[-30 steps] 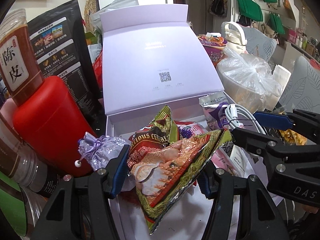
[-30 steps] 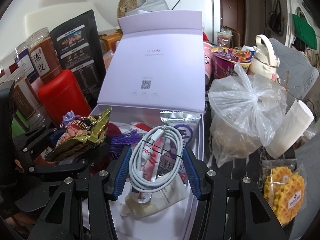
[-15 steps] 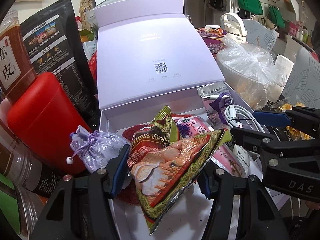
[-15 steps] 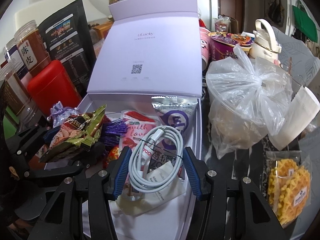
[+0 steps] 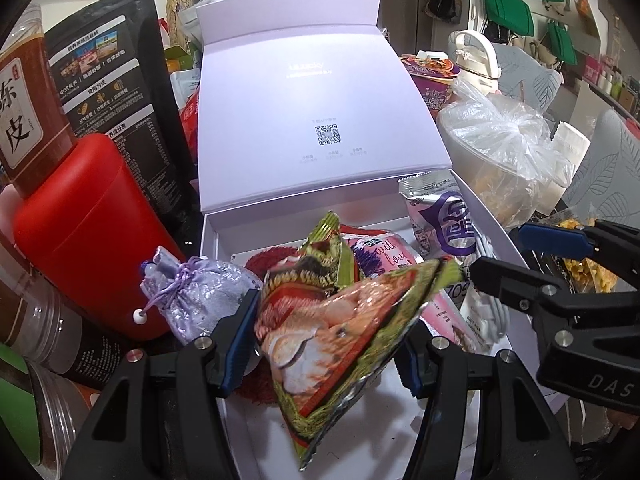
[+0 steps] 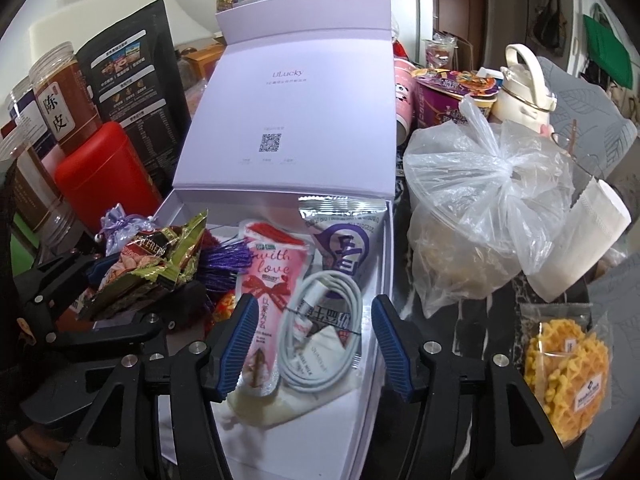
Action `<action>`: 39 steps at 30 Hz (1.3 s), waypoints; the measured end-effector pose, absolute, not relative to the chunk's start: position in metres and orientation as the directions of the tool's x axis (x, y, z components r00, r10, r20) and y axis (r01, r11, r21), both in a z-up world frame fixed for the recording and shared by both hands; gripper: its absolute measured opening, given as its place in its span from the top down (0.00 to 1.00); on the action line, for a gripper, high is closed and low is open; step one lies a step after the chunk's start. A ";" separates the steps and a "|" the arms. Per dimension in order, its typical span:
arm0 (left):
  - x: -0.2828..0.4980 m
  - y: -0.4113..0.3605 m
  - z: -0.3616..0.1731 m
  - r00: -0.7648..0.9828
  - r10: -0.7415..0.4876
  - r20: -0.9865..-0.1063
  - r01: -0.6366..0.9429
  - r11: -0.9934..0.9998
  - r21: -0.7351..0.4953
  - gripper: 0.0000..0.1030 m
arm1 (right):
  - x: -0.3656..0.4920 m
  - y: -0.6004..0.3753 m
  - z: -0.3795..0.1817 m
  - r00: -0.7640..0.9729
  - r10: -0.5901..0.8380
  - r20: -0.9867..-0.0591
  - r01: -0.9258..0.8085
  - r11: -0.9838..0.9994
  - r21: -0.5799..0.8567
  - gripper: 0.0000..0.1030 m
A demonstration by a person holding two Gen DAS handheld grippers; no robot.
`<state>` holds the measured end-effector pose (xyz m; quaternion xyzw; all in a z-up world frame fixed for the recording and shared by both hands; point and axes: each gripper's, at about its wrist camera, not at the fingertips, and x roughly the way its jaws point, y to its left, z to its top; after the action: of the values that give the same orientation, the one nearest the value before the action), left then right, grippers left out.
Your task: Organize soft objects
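Since a second ago the right gripper (image 6: 314,346) has let go of the white cable (image 6: 320,332); its jaws are opening, with room on both sides. The cable lies in the lavender box (image 6: 384,280) near the right wall. The left gripper (image 5: 328,344) clamps the snack bag (image 5: 340,320) above the box.

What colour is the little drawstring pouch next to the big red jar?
The drawstring pouch is shiny lavender purple with a white bead, clearest in the left wrist view.

A dark marbled tabletop (image 6: 496,320) carries the open lavender box (image 6: 376,320), a waffle packet (image 6: 568,380) and a red canister (image 6: 104,168).
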<state>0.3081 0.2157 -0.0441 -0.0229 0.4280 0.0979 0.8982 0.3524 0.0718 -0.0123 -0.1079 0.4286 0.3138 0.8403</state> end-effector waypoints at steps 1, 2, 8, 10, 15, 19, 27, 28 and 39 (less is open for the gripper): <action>0.308 0.215 -0.043 0.613 0.155 -0.774 -0.195 0.980 0.042 0.42 | 0.352 0.071 -0.011 0.439 0.434 -0.787 -0.618 0.781 0.086 0.42; 0.308 0.216 -0.043 0.611 0.155 -0.776 -0.195 0.980 0.042 0.41 | 0.352 0.070 -0.009 0.443 0.433 -0.785 -0.616 0.783 0.085 0.41; 0.307 0.217 -0.039 0.601 0.163 -0.783 -0.210 0.977 0.043 0.39 | 0.352 0.060 0.003 0.474 0.433 -0.766 -0.598 0.798 0.081 0.40; 0.306 0.216 -0.037 0.601 0.163 -0.782 -0.212 0.976 0.040 0.38 | 0.351 0.056 0.006 0.481 0.436 -0.760 -0.593 0.801 0.084 0.40; 0.301 0.214 -0.031 0.617 0.162 -0.770 -0.212 0.977 0.036 0.30 | 0.350 0.055 0.009 0.487 0.434 -0.758 -0.585 0.807 0.087 0.40; 0.296 0.212 -0.025 0.626 0.156 -0.764 -0.212 0.977 0.026 0.30 | 0.344 0.052 0.014 0.500 0.430 -0.752 -0.582 0.810 0.076 0.40; 0.279 0.210 -0.009 0.646 0.175 -0.743 -0.233 0.972 0.026 0.30 | 0.332 0.039 0.023 0.520 0.416 -0.746 -0.570 0.819 0.060 0.40; 0.276 0.209 -0.005 0.651 0.178 -0.738 -0.235 0.972 0.027 0.30 | 0.329 0.038 0.025 0.523 0.416 -0.744 -0.570 0.820 0.058 0.40; 0.239 0.203 0.039 0.712 0.213 -0.669 -0.257 0.966 0.034 0.30 | 0.291 0.030 0.054 0.555 0.446 -0.702 -0.592 0.805 0.043 0.40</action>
<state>0.2387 0.2032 0.0387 -0.0305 0.3574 0.1271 0.9248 0.2908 0.0304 0.0543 -0.0995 0.3672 0.2962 0.8761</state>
